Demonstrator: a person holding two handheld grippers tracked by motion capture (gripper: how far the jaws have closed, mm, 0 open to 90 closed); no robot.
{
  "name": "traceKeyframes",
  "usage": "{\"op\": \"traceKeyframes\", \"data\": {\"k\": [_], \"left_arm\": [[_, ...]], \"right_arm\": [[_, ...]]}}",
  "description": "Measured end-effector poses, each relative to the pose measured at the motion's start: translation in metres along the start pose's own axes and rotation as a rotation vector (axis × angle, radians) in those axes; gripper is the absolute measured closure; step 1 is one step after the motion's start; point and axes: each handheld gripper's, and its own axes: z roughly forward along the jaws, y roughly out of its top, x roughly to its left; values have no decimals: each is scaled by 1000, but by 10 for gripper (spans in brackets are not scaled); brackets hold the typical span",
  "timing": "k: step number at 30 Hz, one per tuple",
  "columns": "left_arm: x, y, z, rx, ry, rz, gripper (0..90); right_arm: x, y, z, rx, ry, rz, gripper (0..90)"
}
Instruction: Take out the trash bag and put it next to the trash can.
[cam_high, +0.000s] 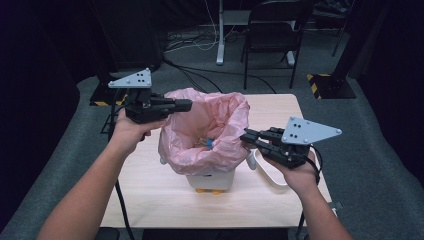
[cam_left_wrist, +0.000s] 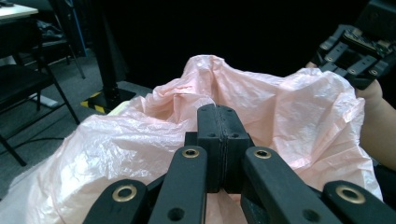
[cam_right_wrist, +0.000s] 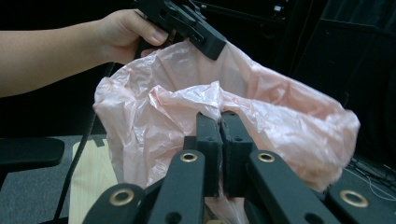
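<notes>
Right now I am holding both grippers up at the rim of a pink bin liner, 1 on each side of it. The left gripper is reaching in from the far left side, and its fingers are pressing flat together with the liner's edge pinched between them; in the left gripper view the crinkled pink film is bunching right around and beyond the closed tips. The right gripper is coming in from the opposite side, and its fingers are likewise clamping shut on the film, with a fold of it rising just past the tips in the right gripper view.

Between the 2 pairs of fingers the liner is hanging open like a wide mouth, its rim stretching across from 1 grip to the other. Below the fingers the liner is sitting in a small white bin, which is standing upright on the light wooden counter. Down inside the liner, lower than both sets of fingertips, I am making out some small scraps, 1 of them blue, too small to identify.

Just under the right gripper, a white curved piece is lying on the counter beside the bin; I cannot tell what it is. Beyond the fingers, past the counter's far edge, a black folding chair is standing on the grey carpet.
</notes>
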Motion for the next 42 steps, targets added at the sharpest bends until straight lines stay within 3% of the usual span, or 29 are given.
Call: {"op": "traceKeyframes", "data": {"k": [10, 20, 27, 34, 39, 42], "left_arm": [[-18, 3, 7, 4, -51, 17, 892], [-26, -1, 14, 9, -72, 15, 892], [-25, -4, 18, 17, -93, 2, 892], [-22, -6, 20, 19, -86, -8, 891], [-13, -6, 18, 14, -69, -33, 890], [-7, -8, 17, 4, -84, -49, 887]], "right_arm": [[-1, 17, 24, 42, 42, -34, 874], [-5, 17, 46, 62, 76, -18, 875], [-9, 18, 59, 79, 82, -23, 877], [-17, 19, 72, 97, 79, -23, 878], [-25, 23, 83, 109, 74, -25, 878], [-29, 25, 89, 113, 74, -26, 878]]}}
